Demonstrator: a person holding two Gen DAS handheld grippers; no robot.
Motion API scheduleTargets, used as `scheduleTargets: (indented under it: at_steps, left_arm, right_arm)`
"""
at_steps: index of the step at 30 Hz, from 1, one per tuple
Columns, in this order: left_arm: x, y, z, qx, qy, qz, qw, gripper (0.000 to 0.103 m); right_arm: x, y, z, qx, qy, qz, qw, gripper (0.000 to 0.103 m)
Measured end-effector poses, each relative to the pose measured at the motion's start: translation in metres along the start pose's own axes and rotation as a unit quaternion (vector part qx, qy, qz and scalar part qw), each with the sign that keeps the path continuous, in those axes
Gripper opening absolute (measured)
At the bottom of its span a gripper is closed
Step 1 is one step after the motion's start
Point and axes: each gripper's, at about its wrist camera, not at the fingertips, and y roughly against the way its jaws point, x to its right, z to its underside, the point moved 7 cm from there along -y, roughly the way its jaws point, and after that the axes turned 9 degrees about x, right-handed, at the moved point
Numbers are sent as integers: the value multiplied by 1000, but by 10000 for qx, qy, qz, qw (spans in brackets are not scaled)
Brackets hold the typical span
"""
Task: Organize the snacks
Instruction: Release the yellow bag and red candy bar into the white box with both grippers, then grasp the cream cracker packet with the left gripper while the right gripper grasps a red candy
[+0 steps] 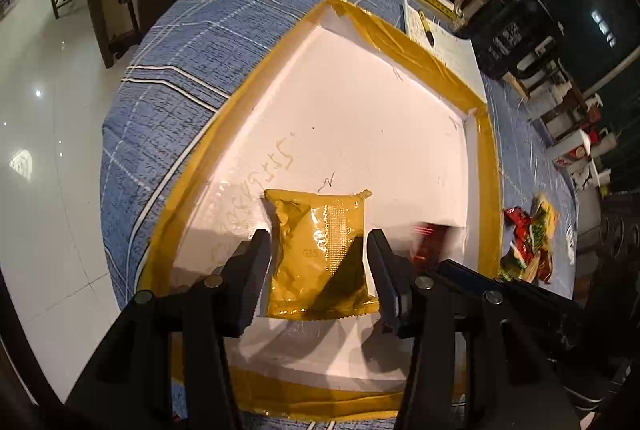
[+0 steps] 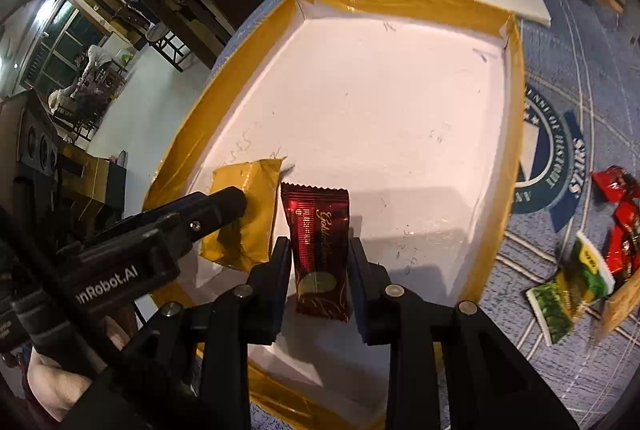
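Both grippers hang over the white tray (image 1: 380,134) — the left gripper (image 1: 318,262) open around a yellow packet (image 1: 316,250), the right gripper (image 2: 320,262) open around a maroon packet (image 2: 320,250); both packets lie on the tray floor.

A yellow snack packet (image 1: 318,254) lies flat in a white tray (image 1: 380,134) edged with yellow tape, between the parted fingers of the left hand-held gripper (image 1: 318,250).

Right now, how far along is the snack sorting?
Done: the gold packet and dark red packet lie side by side in the white tray, each between open fingers. In hand: nothing. Left: the red packets and green packet on the tablecloth.
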Motion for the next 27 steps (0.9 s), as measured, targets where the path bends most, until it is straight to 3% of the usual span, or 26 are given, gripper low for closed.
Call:
scheduleTargets:
  at_steps: [5,10,15,21,25,27]
  left_arm:
    - [7,20,-1,310,129,58,9994,52]
    - [33,41,7,585,110,111,9982,52]
    - [75,58,28,713,22,140,9974,52]
    - [136,74,54,772,-223,258,9964,52]
    - [172,87,64,901,-329,396,9946,52]
    - [185,93,68,952,-390,443,9937,52]
  right_arm:
    - [7,30,-3,386,131,109,9991,41]
    - [26,69,3,870,29,69,9962,41]
    - [61,106,19,947,-326,-151,9949,41]
    - [132,168,35,1159,-532,77,9918,40]
    - [198,245,31,1645,-496,643,9830,40]
    - [237,299,18,2013,-309,1269,9708,40]
